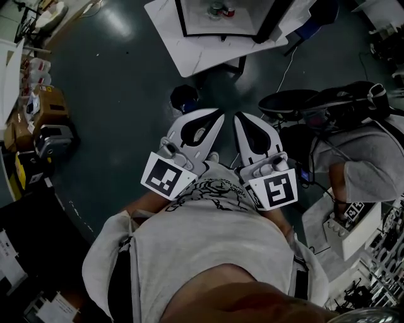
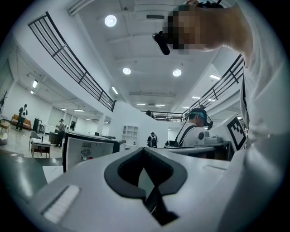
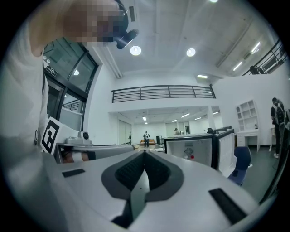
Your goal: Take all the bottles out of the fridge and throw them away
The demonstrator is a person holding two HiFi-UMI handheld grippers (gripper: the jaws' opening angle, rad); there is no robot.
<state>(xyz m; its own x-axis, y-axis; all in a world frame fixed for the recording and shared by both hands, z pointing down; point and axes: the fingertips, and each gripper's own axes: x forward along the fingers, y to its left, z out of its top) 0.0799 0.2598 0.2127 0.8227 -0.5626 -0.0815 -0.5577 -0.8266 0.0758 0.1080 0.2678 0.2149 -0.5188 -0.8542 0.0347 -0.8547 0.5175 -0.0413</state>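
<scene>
Both grippers are held close to my chest and point level across the room. My left gripper [image 1: 216, 113] is shut with nothing between its jaws, and in the left gripper view [image 2: 144, 150] its tips meet. Beside it, my right gripper [image 1: 239, 116] is shut and empty as well [image 3: 145, 152]. Ahead stands a white table [image 1: 189, 53] bearing a black-edged white box [image 1: 218, 22], apparently the fridge. Small bottles or cans [image 1: 221, 9] show inside it. The same box [image 2: 86, 152] appears in both gripper views [image 3: 192, 152], some way off.
A dark round thing [image 1: 184, 98] lies on the floor just ahead of the grippers. A black chair [image 1: 287, 104] and another person [image 1: 366, 158] are at the right. Cardboard boxes [image 1: 47, 104] and gear line the left. Grey floor lies between me and the table.
</scene>
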